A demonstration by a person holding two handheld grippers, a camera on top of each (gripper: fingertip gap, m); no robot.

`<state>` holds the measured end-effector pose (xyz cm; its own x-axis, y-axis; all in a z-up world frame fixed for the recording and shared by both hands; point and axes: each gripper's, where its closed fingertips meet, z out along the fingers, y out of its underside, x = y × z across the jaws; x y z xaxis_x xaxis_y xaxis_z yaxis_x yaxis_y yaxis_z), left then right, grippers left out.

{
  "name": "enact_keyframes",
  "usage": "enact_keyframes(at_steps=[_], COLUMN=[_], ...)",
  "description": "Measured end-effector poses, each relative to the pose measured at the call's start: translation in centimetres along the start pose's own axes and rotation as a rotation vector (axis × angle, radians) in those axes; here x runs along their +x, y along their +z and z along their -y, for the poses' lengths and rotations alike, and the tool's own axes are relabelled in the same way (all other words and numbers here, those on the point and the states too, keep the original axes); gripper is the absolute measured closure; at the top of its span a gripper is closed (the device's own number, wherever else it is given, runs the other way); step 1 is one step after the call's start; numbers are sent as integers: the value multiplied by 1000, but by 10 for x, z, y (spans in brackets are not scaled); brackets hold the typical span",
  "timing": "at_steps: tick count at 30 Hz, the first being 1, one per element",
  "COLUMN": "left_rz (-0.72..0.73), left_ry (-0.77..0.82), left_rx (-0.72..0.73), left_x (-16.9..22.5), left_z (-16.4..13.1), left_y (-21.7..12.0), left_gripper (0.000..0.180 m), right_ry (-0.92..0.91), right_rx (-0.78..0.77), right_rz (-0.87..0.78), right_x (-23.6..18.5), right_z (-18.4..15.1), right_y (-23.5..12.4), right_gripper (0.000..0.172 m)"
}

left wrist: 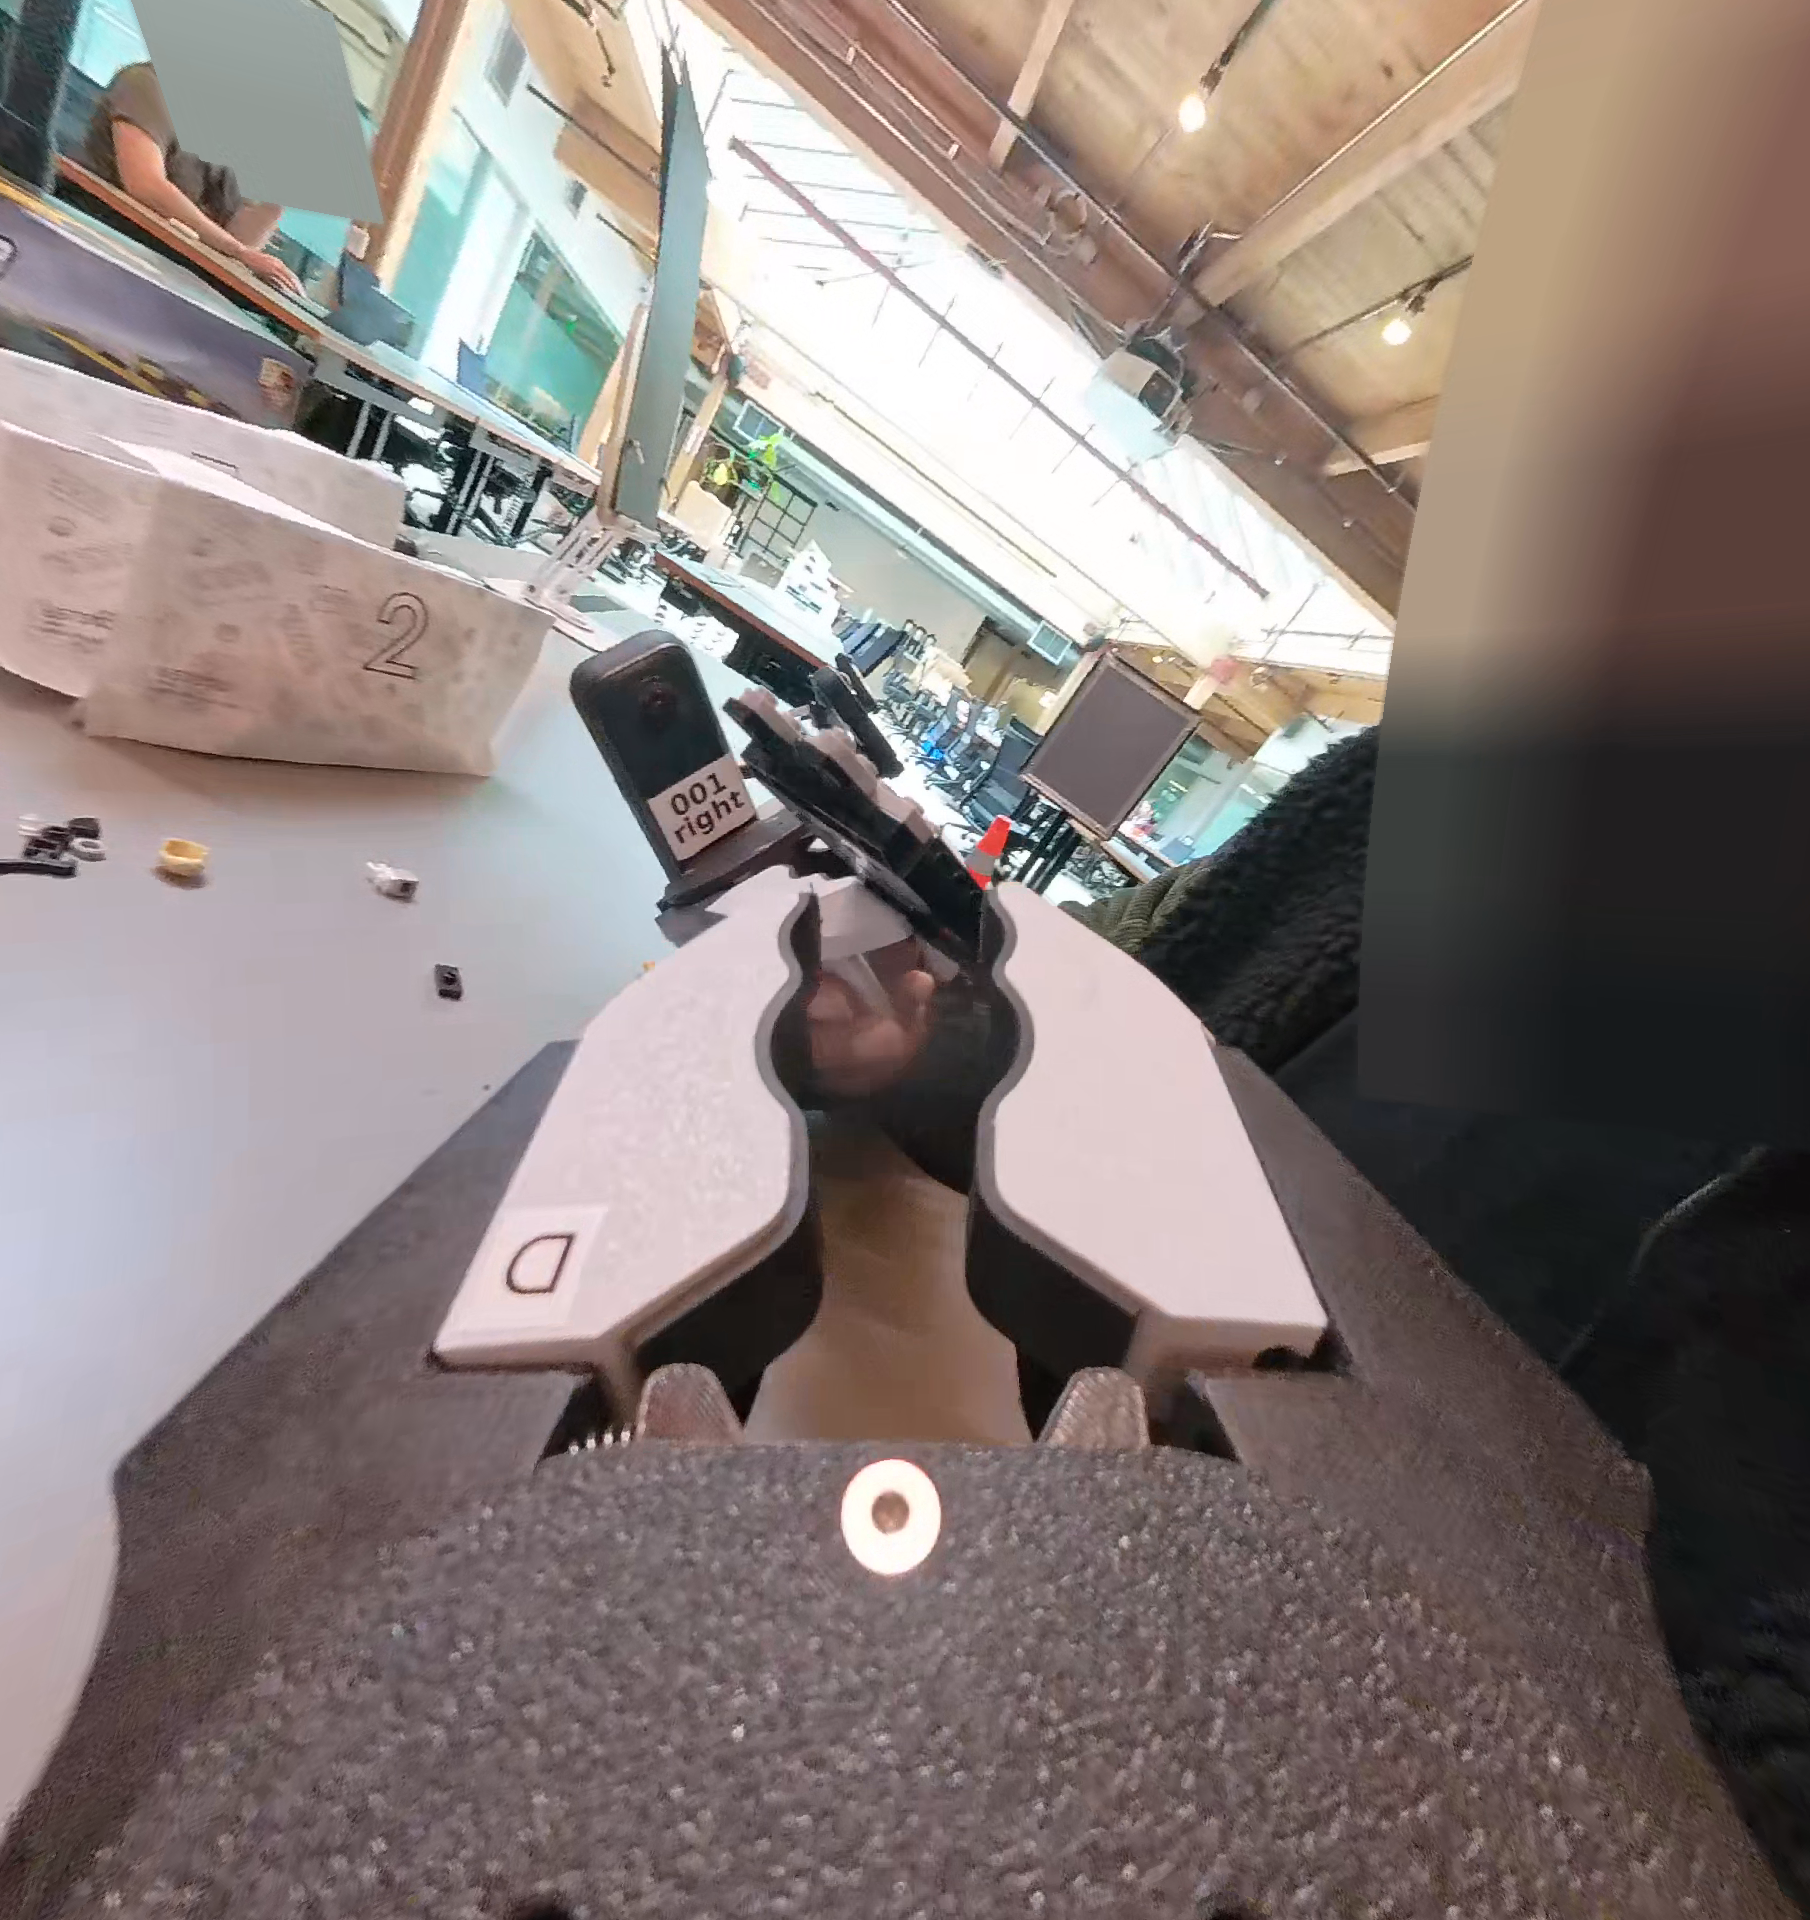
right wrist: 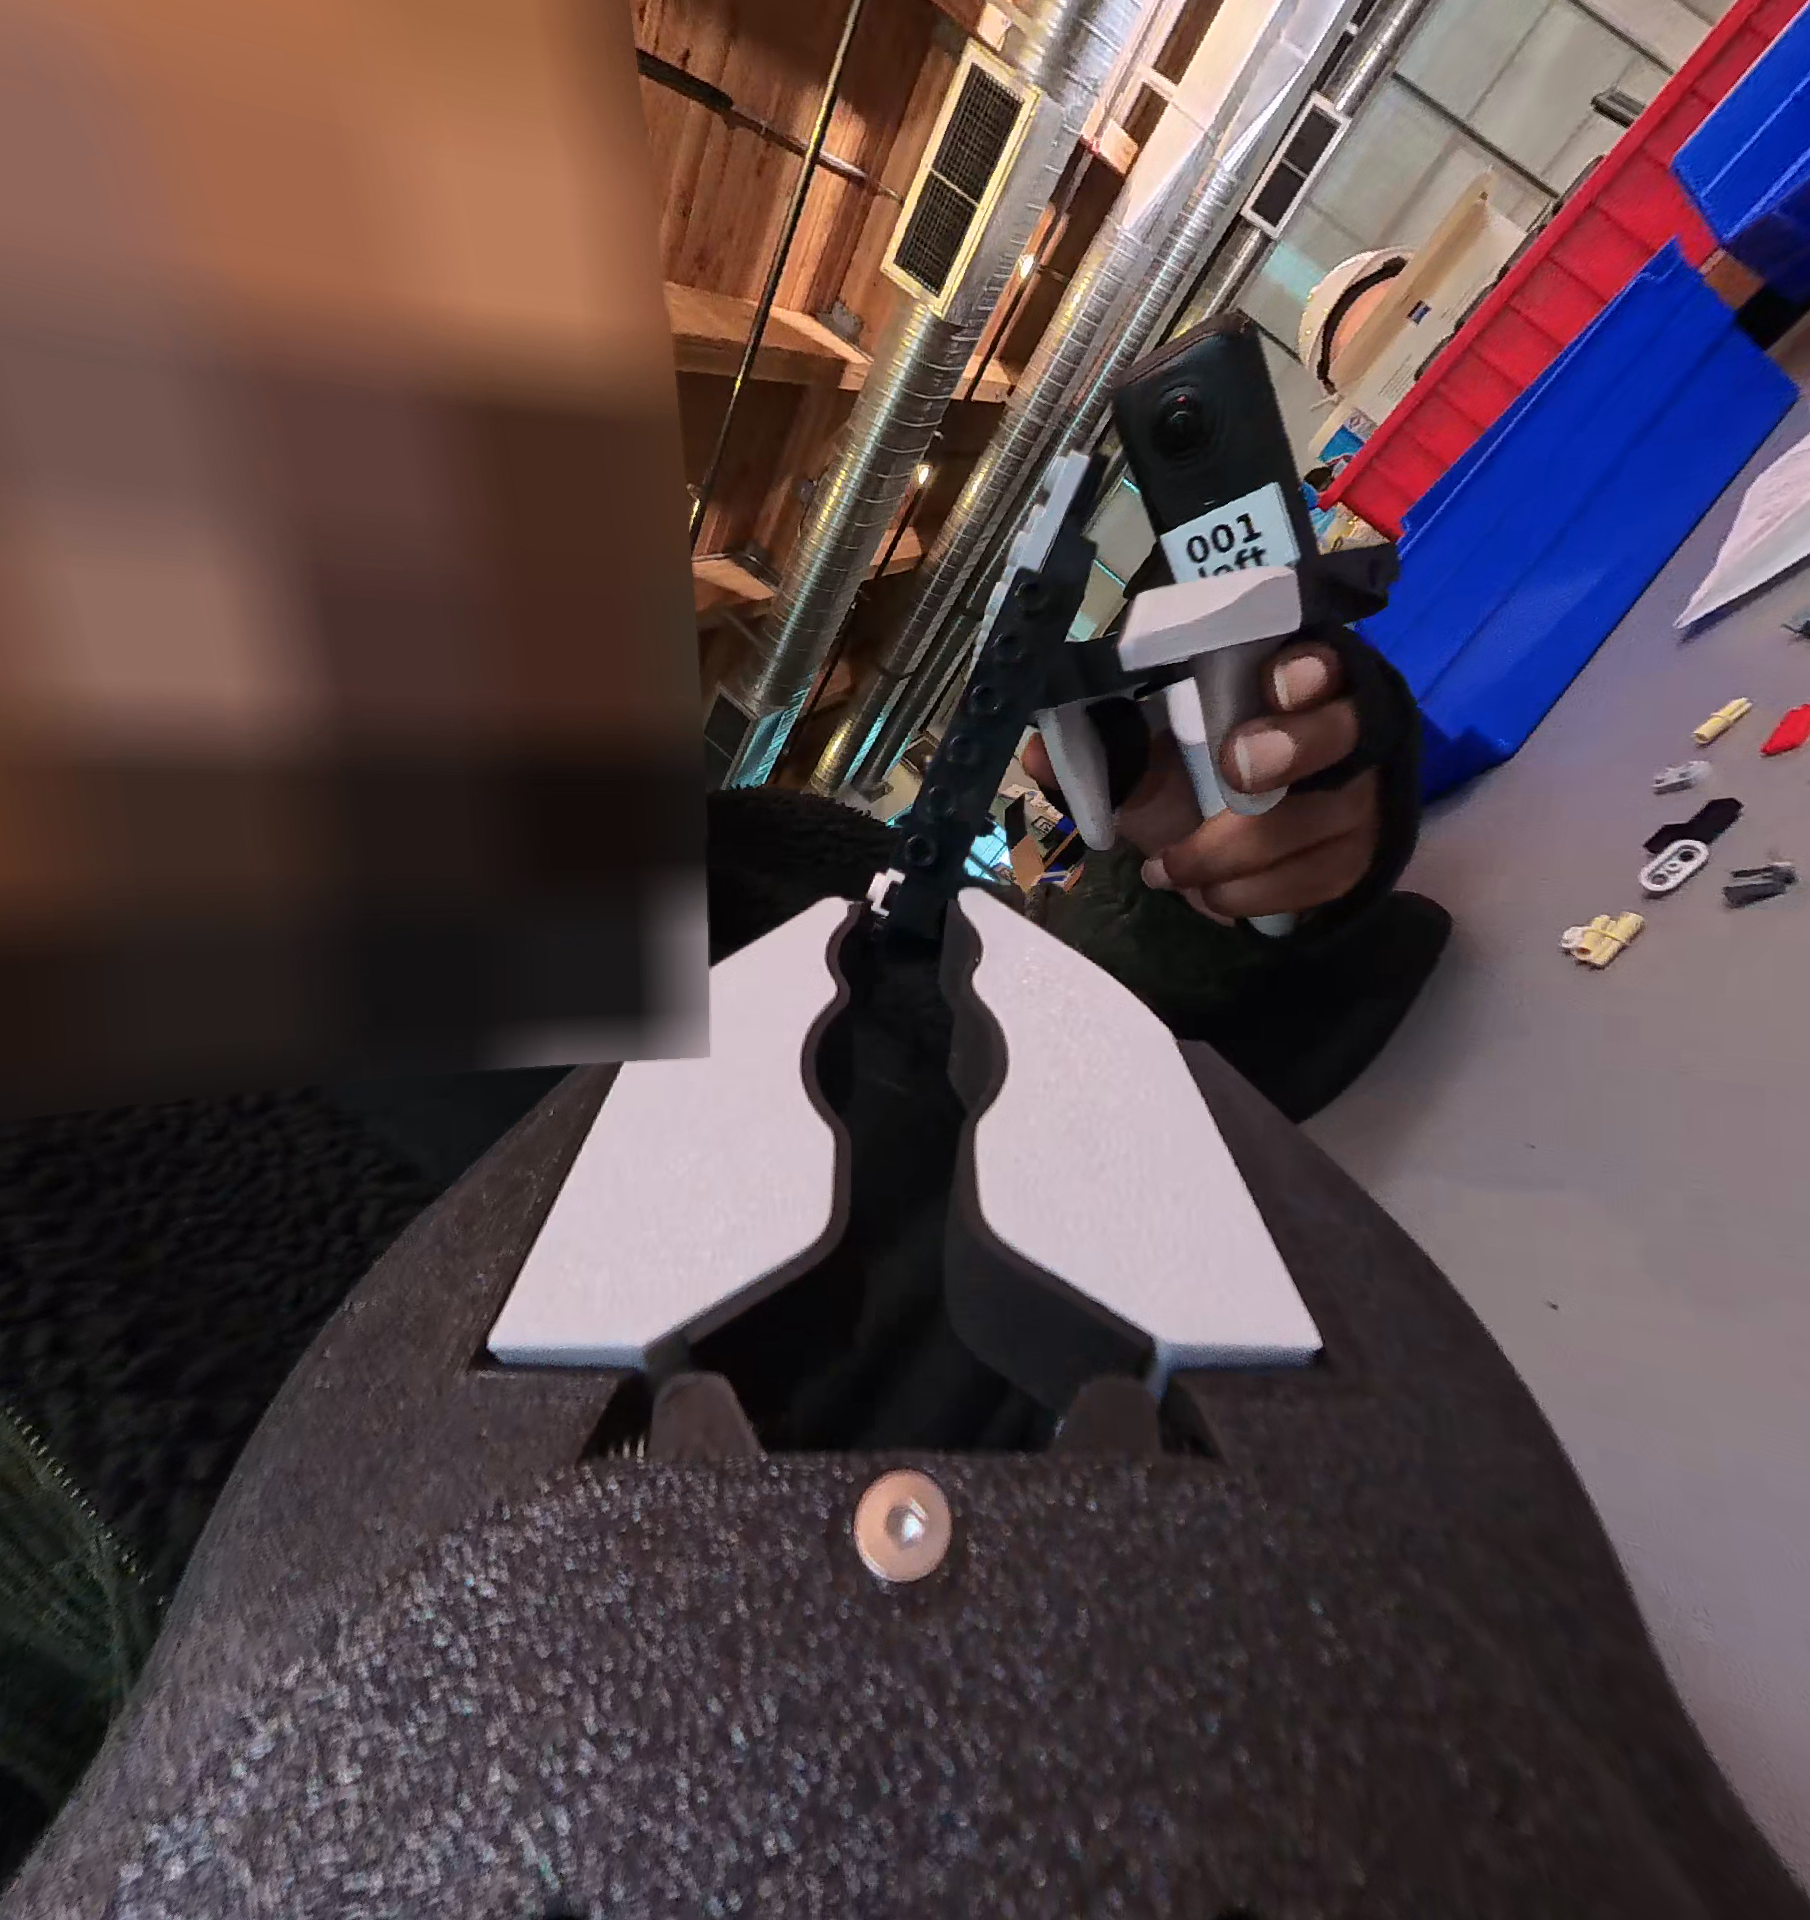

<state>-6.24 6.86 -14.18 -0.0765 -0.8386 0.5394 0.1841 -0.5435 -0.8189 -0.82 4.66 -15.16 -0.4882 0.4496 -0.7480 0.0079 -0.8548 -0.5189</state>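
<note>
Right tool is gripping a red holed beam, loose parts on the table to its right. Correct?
Not quite: the beam is black, not red, as the right wrist view shows. The right tool does grip its lower end, and loose parts lie on the table to its right.

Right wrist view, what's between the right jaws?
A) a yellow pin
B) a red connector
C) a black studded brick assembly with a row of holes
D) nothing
C: the black brick assembly rises from between the right gripper fingertips; the yellow pins and the red piece lie on the grey table.
</note>
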Motion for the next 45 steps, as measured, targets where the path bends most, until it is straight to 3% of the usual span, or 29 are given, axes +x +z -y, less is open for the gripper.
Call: enact_keyframes(at_steps=[7,15,28,31,34,38,45], left_rz=[-74,-73,176,231,289,338,435], left_ry=[-59,-61,22,9,-27,-78,-89], left_rx=[-19,-203,-230,-208,-185,-163,-177], left_x=[8,10,-19,-29,-41,-53,-63], left_z=[-4,-34,-34,-30,-28,-30,-39], left_y=[2,11,4,-1,-6,-8,-2], left_gripper=[159,161,167,167,167,167,167], right_ry=[-47,-226,-405,-479,-669,-911,-980], right_rx=[-77,-301,-295,-264,-250,-347,-495], right_rz=[-28,-137,-402,-508,-667,-833,-1111], right_x=[4,14,49,56,57,59,95], right_z=[-10,-33,-19,-6,9,8,6], right_y=[2,0,-17,-25,-30,-16,-14], right_gripper=[158,158,157,150,149,150,158])
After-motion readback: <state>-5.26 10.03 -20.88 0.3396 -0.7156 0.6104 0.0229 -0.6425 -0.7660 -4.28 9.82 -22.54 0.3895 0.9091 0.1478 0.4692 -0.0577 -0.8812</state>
